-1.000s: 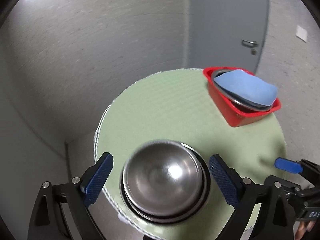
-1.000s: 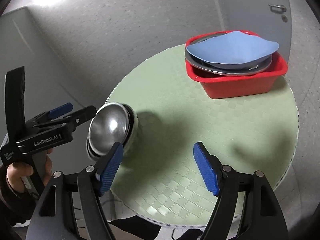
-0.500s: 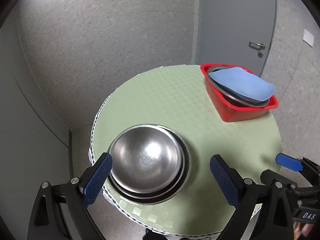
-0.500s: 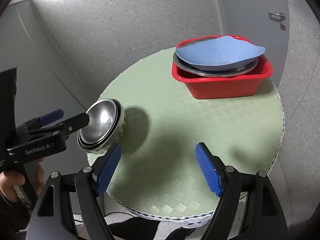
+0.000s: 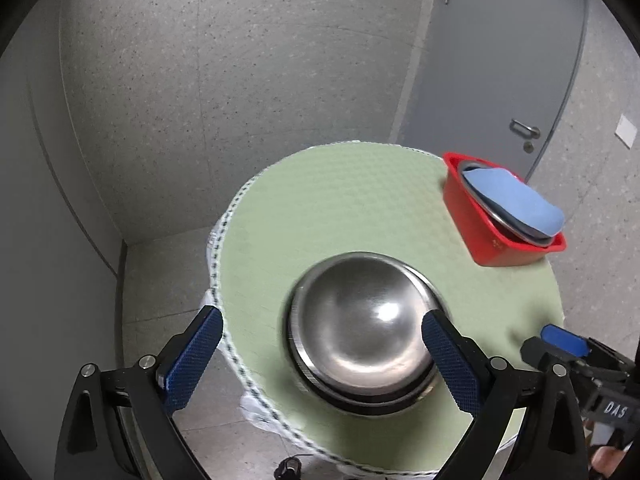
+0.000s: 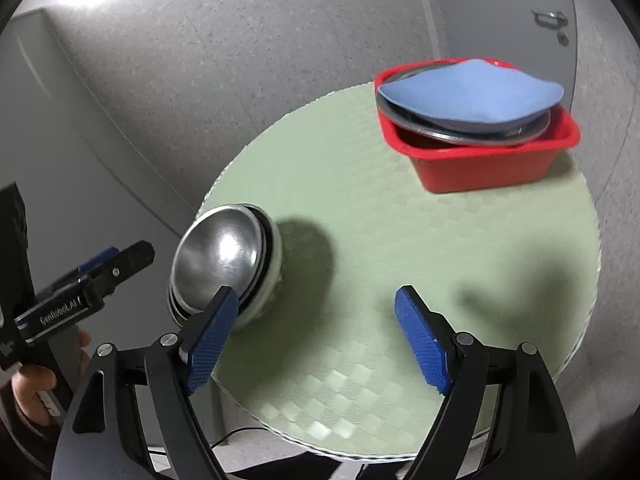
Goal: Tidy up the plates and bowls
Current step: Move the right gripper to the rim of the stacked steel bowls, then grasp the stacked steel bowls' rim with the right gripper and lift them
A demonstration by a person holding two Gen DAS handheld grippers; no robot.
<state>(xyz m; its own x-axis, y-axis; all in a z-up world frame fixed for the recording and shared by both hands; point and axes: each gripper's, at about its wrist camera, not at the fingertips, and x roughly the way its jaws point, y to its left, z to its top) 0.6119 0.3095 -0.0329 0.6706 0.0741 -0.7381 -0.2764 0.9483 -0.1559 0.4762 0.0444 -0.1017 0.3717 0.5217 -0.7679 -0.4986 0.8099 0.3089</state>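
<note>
Beneath both sets of jaws lies a round table (image 5: pixel 340 208) (image 6: pixel 400 208) under a pale green checked cover, its near edge passing between the left gripper's fingers. Well ahead of the jaws, and to their right in the left wrist view, a red tub (image 5: pixel 480 236) (image 6: pixel 480 164) stands near the table's far rim; it holds a metal plate (image 5: pixel 504 224) (image 6: pixel 460 132) with a blue plate (image 5: pixel 512 200) (image 6: pixel 468 96) resting on top. A stack of steel bowls (image 5: pixel 360 328) (image 6: pixel 220 264) sits at the table's left edge. For the left gripper (image 5: pixel 320 356), jaws spread wide, the stack lies between the fingers, crowding the right pad, which overlaps its rim; contact cannot be confirmed. For the right gripper (image 6: pixel 316 336), jaws likewise spread and holding nothing, the stack lies just beyond and outside the left pad, which overlaps its lower rim, with bare cover between the fingers.
</note>
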